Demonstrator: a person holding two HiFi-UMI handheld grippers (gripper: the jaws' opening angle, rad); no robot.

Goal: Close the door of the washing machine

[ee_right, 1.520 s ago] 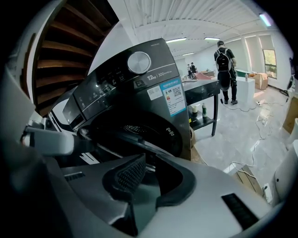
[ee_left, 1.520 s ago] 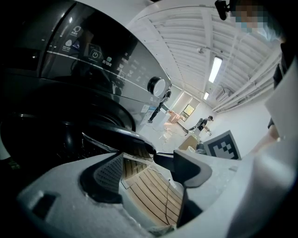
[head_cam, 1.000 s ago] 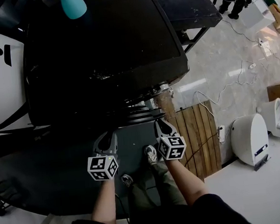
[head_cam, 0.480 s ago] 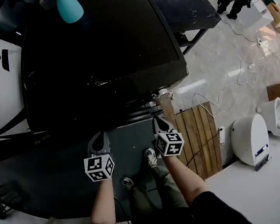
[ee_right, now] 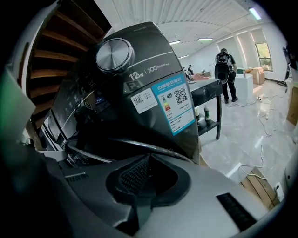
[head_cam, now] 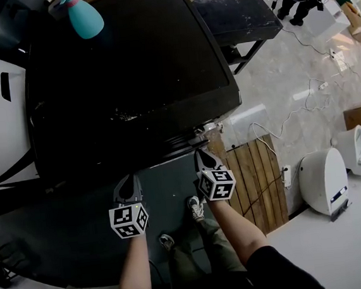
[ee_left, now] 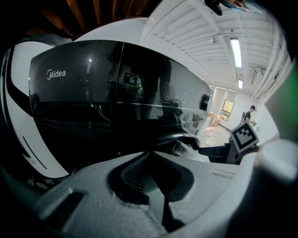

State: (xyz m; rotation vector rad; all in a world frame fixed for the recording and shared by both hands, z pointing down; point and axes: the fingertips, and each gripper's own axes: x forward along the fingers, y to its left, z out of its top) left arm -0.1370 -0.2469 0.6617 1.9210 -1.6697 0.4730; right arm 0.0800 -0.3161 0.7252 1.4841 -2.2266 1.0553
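Note:
The black front-loading washing machine [head_cam: 123, 76] fills the upper head view. Its door shows as a curved dark rim [head_cam: 181, 143] that sticks out a little from the front, just ahead of both grippers. My left gripper [head_cam: 129, 189] is shut with nothing between its jaws, pointing at the front below the Midea panel [ee_left: 74, 93]. My right gripper [head_cam: 206, 162] is also shut and empty, close to the door's right edge. The door rim [ee_right: 139, 146] curves just past the right gripper [ee_right: 149, 158], under the knob [ee_right: 114, 55]. From the left gripper [ee_left: 150, 155], the rim [ee_left: 186, 139] lies ahead to the right.
A teal bottle [head_cam: 83, 20] stands on the machine's top. A white appliance [head_cam: 1, 126] sits on its left, a wooden pallet [head_cam: 253, 172] and a white device [head_cam: 324, 181] on its right. My shoes [head_cam: 196, 206] stand on a dark mat. A person [ee_right: 226, 74] stands far off.
Both grippers' jaws have shut and both moved closer to the machine's front. The door's rim sticks out less than before.

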